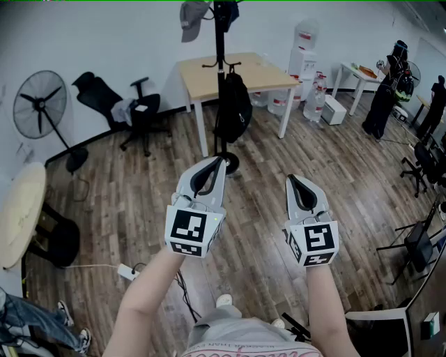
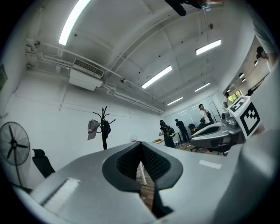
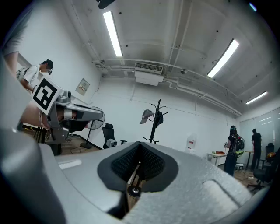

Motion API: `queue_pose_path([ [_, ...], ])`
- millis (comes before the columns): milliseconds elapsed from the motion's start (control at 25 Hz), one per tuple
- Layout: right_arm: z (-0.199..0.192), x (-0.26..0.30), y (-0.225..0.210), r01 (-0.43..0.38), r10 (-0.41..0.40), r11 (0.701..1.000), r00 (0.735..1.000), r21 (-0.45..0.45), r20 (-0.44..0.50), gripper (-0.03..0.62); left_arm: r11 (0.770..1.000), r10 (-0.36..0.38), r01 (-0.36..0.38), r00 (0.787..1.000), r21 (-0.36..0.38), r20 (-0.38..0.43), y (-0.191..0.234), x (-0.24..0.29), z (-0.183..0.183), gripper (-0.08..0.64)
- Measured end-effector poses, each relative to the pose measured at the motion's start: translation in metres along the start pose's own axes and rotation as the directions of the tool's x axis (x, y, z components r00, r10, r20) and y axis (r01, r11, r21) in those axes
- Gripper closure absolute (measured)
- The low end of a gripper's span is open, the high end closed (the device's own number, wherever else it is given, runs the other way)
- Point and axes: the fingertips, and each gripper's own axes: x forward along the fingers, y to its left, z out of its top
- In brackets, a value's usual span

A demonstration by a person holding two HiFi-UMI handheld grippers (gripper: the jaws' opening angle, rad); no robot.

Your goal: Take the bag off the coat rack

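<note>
- Left gripper and right gripper both have their jaws pressed together with nothing between them. In each gripper view the ribbed black pads meet at a closed seam.
- Both grippers point toward the coat rack. In the head view the left one's tip sits just in front of the rack's round base, and the right one is off to the rack's right.
- The bag, a soft black backpack, hangs from a lower hook on the coat rack, against the thin black pole and clear of the floor.
- A grey cap hangs from a top hook, to the left of the pole.
- Bare wood-plank floor lies open on the near side of the rack and to its right, with only the grippers above it.
- Just behind the rack stands a table with a pale wooden top and white legs. The bag's outline overlaps the table's front edge.
- Left of the rack and well apart are a black office chair and a standing fan by the wall.
- Right of the rack, past the table, clear water bottles cluster by the white wall.
</note>
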Motion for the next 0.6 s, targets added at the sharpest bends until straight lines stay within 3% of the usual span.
queue_pose_path([
  [160, 0.0, 0.015, 0.013, 0.011, -0.011, 1.0, 1.0, -0.009, -0.003, 0.592, 0.999, -0.001, -0.001, 0.999, 0.042, 0.035, 0.018, -0.002, 0.004, 0.56],
  [600, 0.001, 0.046, 0.02, 0.046, -0.046, 0.999, 0.999, -0.003, -0.001, 0.592, 0.999, 0.023, -0.022, 0.998, -0.024, 0.051, 0.063, 0.011, -0.005, 0.56],
])
